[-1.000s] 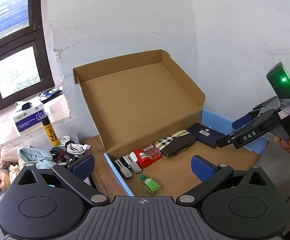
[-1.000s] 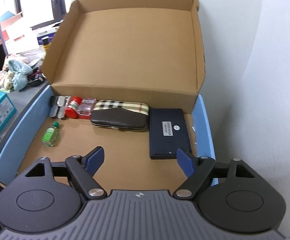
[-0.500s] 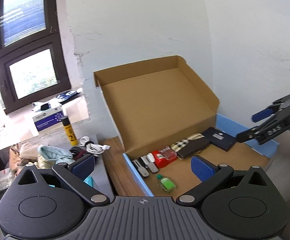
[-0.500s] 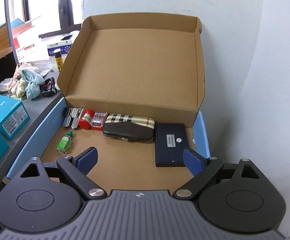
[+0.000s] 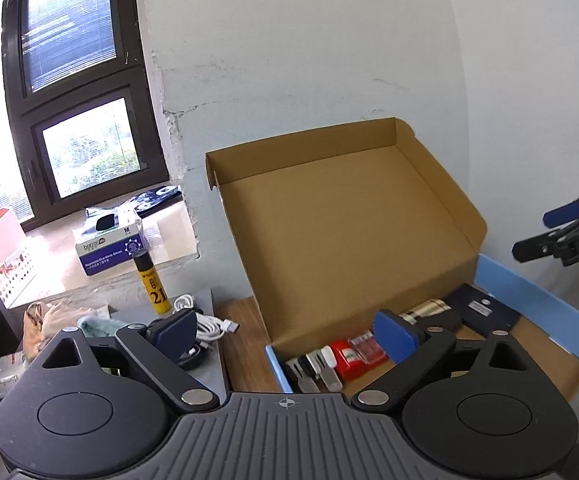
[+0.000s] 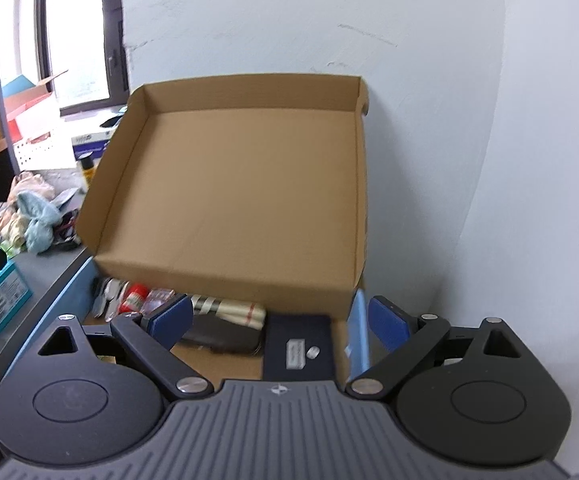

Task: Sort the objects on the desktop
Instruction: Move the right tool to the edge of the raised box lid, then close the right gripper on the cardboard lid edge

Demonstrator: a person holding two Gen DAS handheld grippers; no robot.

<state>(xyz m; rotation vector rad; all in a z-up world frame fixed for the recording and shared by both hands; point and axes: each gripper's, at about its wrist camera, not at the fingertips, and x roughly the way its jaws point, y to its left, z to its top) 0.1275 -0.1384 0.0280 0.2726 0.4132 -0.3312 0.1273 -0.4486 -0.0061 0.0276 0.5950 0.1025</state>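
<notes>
**Open cardboard box with sorted desk items, both grippers held clear**

Nearest, the left gripper (image 5: 285, 334) is hovering with its blue pads spread wide and nothing between them; the right gripper (image 6: 279, 320) is likewise standing open and empty, also showing at the right edge of the left wrist view.

Just beyond the fingers, the cardboard box (image 5: 569, 364) with blue outer walls is sitting on a wooden desk (image 5: 241, 356). Lying in a row along the far side of its floor, left to right: metal clips (image 5: 309, 368), a red container (image 5: 345, 358), a small clear case (image 5: 367, 346), a plaid-topped pouch (image 6: 225, 322), and a dark flat case (image 6: 299, 346) with a white label. All are lying flat, close beside one another.

Behind the row, the box lid (image 6: 241, 200) is standing upright against the white wall.

To the left of the box, a white cable (image 5: 209, 320), a yellow tube (image 5: 151, 280) and a light blue cloth (image 6: 39, 218) are resting on a grey surface. Farther left, a glove box (image 5: 109, 246) is sitting on the windowsill.
</notes>
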